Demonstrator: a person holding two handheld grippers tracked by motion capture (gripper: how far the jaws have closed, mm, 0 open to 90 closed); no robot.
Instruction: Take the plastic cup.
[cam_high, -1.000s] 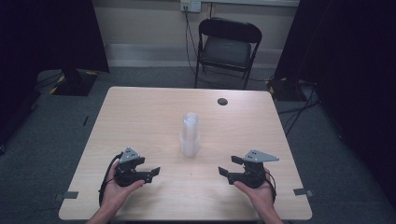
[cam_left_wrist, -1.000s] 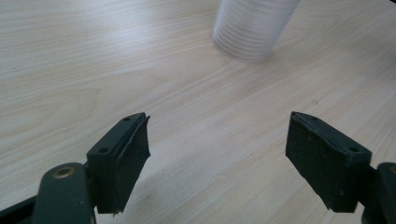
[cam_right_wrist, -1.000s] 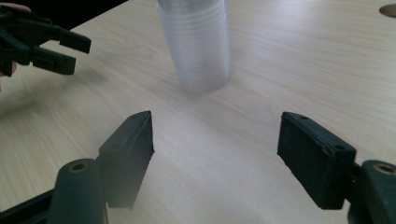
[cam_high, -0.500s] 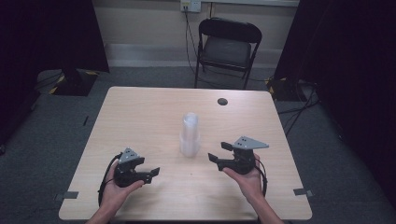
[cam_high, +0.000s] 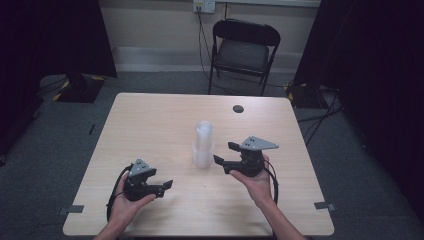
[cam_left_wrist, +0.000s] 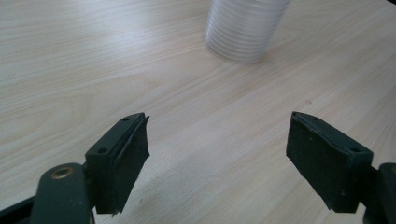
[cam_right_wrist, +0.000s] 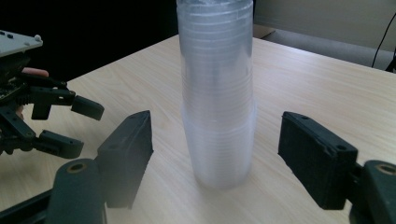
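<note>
From above I see the cup stack (cam_high: 203, 144) standing upright near the middle of the worktop (cam_high: 150, 125), with my right tool (cam_high: 223, 159) just beside it and my left tool (cam_high: 169, 186) well apart, nearer my edge. The right gripper view adds what the high view cannot: the stack (cam_right_wrist: 217, 107) stands ahead between the spread jaws, which have just been opening, and neither pad touches it. It also shows the stack as two nested groups, the lower one wider. My left tool (cam_right_wrist: 79, 126) shows at that view's left edge, jaws apart. The left gripper view shows its jaws wide over bare wood, with the stack's base (cam_left_wrist: 243, 28) farther off. A small dark disc (cam_high: 238, 108) lies near the far edge.
</note>
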